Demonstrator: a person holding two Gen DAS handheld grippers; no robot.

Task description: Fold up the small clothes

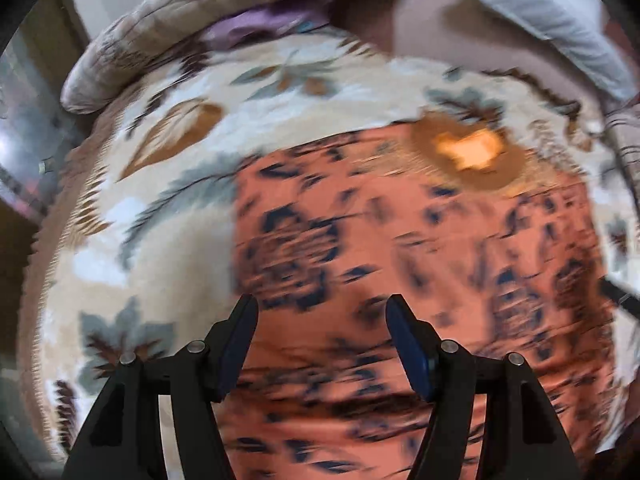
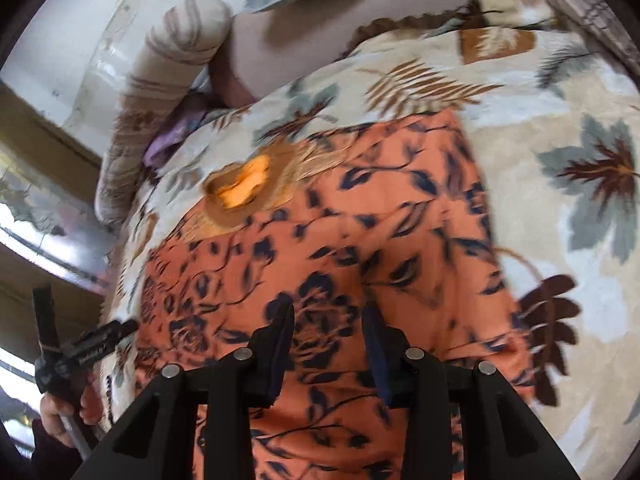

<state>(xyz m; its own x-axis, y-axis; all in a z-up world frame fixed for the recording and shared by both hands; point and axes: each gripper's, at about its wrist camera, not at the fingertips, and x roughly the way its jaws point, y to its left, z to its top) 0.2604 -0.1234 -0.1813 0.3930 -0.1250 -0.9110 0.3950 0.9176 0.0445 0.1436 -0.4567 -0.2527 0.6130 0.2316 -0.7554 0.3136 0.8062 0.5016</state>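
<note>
An orange garment with a dark blue flower print [image 1: 420,240] lies spread flat on a cream blanket with leaf patterns [image 1: 168,208]. It also shows in the right wrist view [image 2: 360,248], with a brown neck opening [image 2: 244,192] at its far end. My left gripper [image 1: 322,308] is open and empty, just above the garment's near left part. My right gripper [image 2: 328,316] is open and empty above the garment's near middle. The left view is blurred by motion.
A rolled striped blanket [image 1: 160,40] and a purple cloth [image 1: 256,24] lie at the bed's far edge. A pale pillow [image 1: 560,28] lies at the far right. The left hand with its gripper handle [image 2: 76,356] shows beyond the bed's left edge.
</note>
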